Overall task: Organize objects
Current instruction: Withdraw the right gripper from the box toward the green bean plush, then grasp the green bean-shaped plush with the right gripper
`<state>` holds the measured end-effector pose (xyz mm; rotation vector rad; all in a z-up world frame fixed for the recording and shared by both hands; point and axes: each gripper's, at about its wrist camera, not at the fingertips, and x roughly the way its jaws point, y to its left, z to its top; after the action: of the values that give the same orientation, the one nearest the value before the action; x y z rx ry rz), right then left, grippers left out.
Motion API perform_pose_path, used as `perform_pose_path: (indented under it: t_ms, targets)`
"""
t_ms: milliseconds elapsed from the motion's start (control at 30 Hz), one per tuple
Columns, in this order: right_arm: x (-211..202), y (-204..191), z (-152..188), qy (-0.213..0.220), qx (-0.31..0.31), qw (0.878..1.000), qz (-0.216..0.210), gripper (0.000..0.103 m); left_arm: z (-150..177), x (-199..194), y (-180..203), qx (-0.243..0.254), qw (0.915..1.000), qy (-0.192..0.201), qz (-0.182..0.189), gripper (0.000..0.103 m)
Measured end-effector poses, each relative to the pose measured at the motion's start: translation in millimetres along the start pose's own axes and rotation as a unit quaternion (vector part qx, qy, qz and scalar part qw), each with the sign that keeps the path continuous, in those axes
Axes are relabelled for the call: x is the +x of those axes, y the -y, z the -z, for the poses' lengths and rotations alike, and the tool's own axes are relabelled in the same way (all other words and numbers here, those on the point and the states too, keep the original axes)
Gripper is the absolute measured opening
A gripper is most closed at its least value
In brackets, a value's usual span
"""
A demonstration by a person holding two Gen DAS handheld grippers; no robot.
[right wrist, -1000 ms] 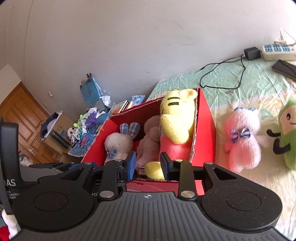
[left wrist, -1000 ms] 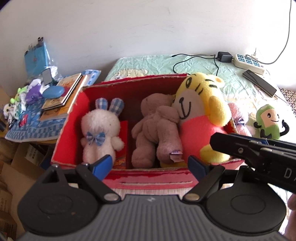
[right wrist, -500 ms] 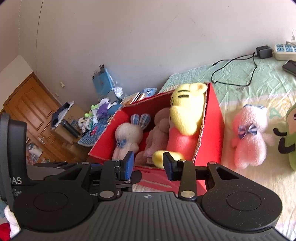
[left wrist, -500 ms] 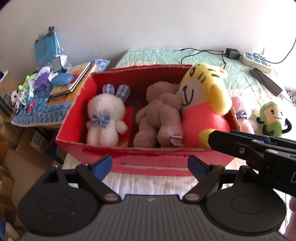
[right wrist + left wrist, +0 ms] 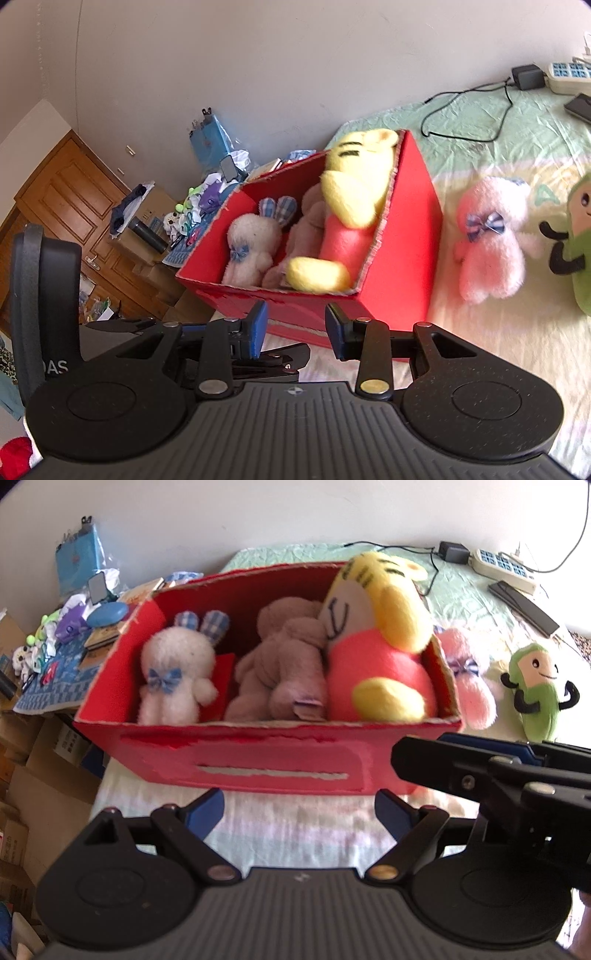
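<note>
Across the middle of both views sits the red cardboard box [image 5: 266, 760] on the pale bedsheet [image 5: 509, 343], already holding three plush toys: the yellow tiger [image 5: 380, 642] at the right end, the brown bear [image 5: 280, 664] in the middle, and the white bunny [image 5: 177, 672] at the left. Right of the box, on the sheet, lie the pink bunny [image 5: 487, 240], just beside the box wall, and the green plush figure [image 5: 535, 690] further right. My guess is those two are what remains to be put away.

Low in its own frame, the left gripper [image 5: 299, 812] is spread wide and empty, in front of the box. The right gripper [image 5: 293, 328] shows a narrower gap, also holding nothing.

The box looks full; pushing the pink bunny in could lever the tiger out over the rim, since it already leans above it. The two grippers are close and could knock together.

The green figure is cut off at the right edge of the right view, and the left view is blurred.
</note>
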<state>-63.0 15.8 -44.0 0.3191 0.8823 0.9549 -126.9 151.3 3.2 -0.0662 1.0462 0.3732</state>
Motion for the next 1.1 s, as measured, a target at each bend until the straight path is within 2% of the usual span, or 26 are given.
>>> perform_pose_path:
  t_ms: [600,1100]
  targets:
    - [-23.0,55.9,12.1,-0.017,0.049,0.998,0.027,0.039,8.0,22.5,69.8,0.044,0.9984,-0.034,0.012,0.088]
    - [-54.1,107.7,14.9,-0.013,0.085,0.995,0.044,0.039,6.3,32.4,135.0,0.082,0.9953,-0.046,0.024,0.088]
